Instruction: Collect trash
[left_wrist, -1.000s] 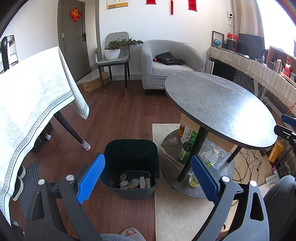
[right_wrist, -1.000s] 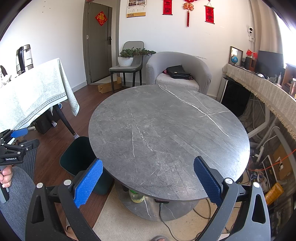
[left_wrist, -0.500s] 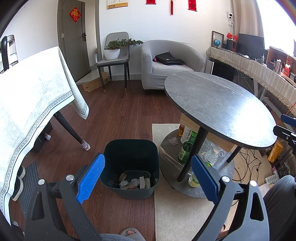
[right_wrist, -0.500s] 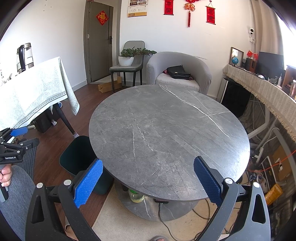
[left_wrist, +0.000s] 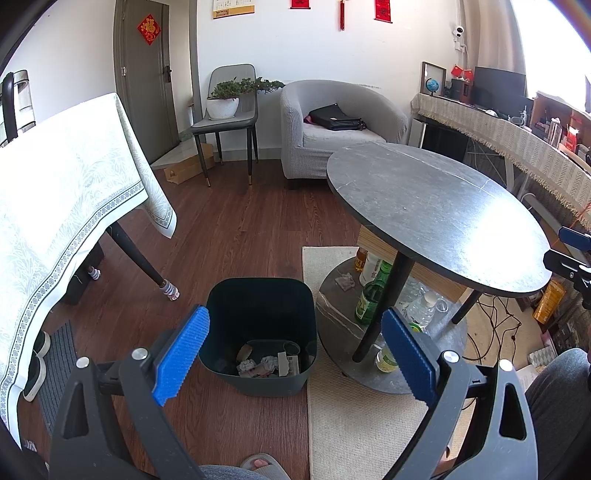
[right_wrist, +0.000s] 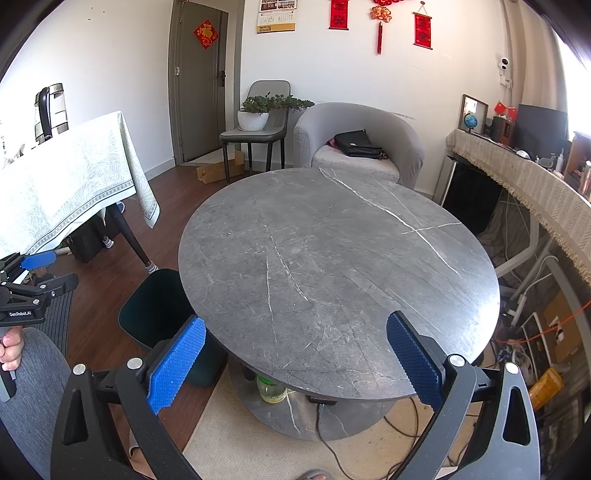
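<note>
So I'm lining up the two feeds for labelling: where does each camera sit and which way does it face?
Left wrist: on the left claw, looking down over the bin beside the round table; a knee and sandalled toes show.
Right wrist: on the right claw, looking across the tabletop; the left hand shows.
Shared: table, bin, armchair, each other's claw.

Dark bin (left_wrist: 258, 317) stands on wood floor (left_wrist: 229, 229) beside rug (left_wrist: 354, 417).
</note>
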